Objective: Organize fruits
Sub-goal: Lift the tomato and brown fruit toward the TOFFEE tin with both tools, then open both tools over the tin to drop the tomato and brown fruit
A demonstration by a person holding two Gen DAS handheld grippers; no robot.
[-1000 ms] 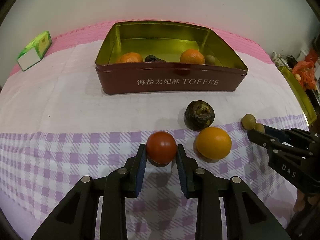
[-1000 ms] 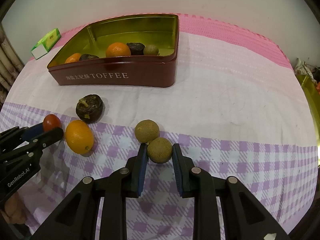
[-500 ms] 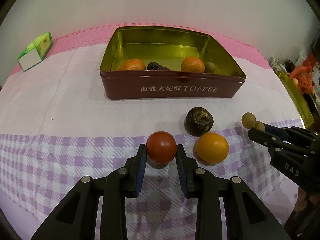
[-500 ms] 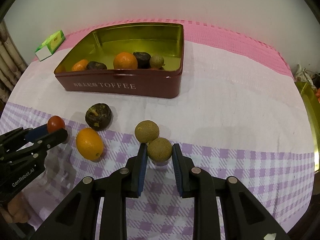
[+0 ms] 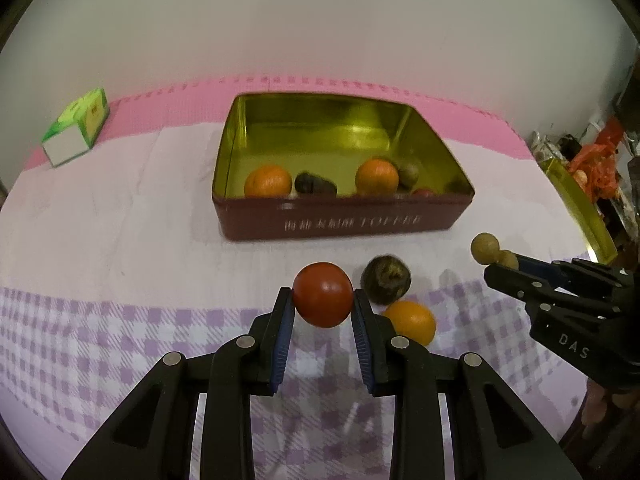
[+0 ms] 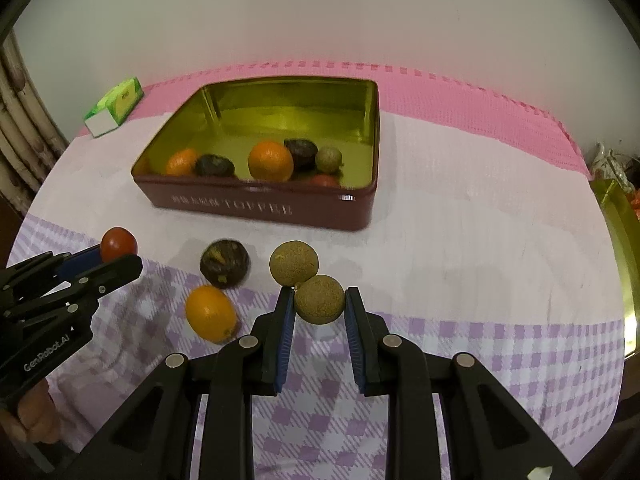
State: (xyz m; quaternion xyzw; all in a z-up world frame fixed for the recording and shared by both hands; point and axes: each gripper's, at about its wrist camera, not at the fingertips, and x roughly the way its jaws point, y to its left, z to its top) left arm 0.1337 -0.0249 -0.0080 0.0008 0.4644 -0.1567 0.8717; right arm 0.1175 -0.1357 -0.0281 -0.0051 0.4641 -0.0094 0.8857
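My left gripper (image 5: 322,300) is shut on a red tomato (image 5: 322,294) and holds it above the purple checked cloth. My right gripper (image 6: 319,300) is shut on a tan round fruit (image 6: 319,299), and a second tan fruit (image 6: 294,262) touches it at the upper left. A dark wrinkled fruit (image 6: 225,264) and an orange (image 6: 210,312) lie on the cloth between the grippers. Behind them stands the open maroon toffee tin (image 5: 344,224), holding two oranges, dark fruits, a greenish one and a red one. The left gripper (image 6: 120,258) appears at the right wrist view's left edge.
A green and white box (image 5: 76,132) sits at the back left on the pink cloth. A gold tray (image 6: 618,260) lies along the right edge, with red clutter (image 5: 596,160) behind it. A person's hand (image 6: 32,420) holds the left gripper's handle.
Both grippers have risen off the cloth, each with its fruit still clamped. More of the tin's inside shows now. The dark fruit and the orange stayed put.
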